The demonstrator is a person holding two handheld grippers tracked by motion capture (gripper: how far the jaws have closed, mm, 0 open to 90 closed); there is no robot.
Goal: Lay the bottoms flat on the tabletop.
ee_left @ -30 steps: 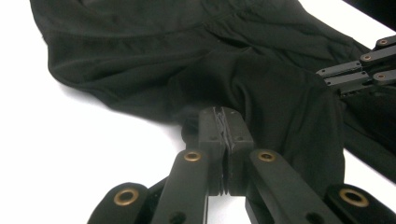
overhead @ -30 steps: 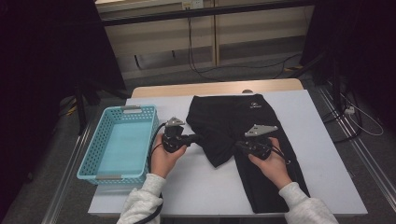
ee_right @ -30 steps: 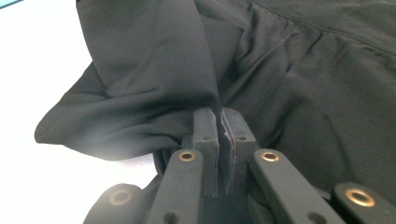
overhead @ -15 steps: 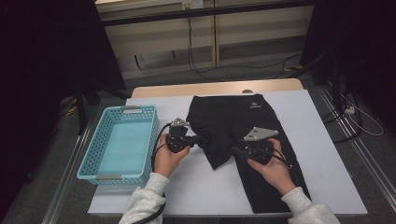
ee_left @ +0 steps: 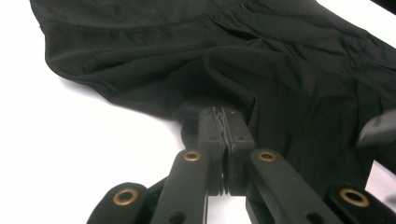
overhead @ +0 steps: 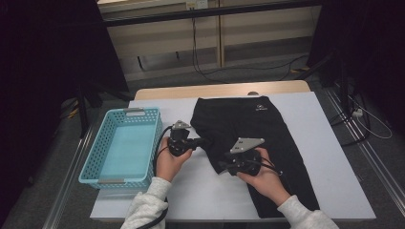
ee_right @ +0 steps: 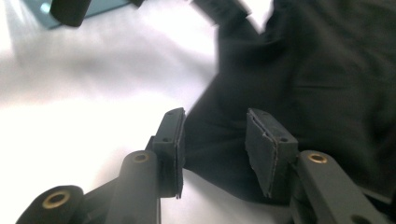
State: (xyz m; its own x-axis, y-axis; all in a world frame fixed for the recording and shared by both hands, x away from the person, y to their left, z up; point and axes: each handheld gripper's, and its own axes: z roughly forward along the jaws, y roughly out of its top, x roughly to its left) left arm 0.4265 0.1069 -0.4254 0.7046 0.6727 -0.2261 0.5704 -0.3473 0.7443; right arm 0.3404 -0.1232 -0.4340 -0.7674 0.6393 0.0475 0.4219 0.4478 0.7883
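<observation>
You work in a lab-like recording room: dark curtains (overhead: 43, 71) hang around your white rectangular table (overhead: 334, 162), loose black cables (overhead: 200, 57) cross the grey carpeted floor (overhead: 267, 62).

Light grey fleece sleeves (overhead: 143, 210); black jaws with brass rivets.

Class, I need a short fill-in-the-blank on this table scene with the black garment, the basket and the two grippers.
1. The black garment lies on the ____ table.
2. The left gripper is ____ on the garment's edge.
3. The blue basket stands to the garment's ____ in the high view.
4. The right gripper jaws stand ____.

Missing words: white; shut; left; open
</observation>
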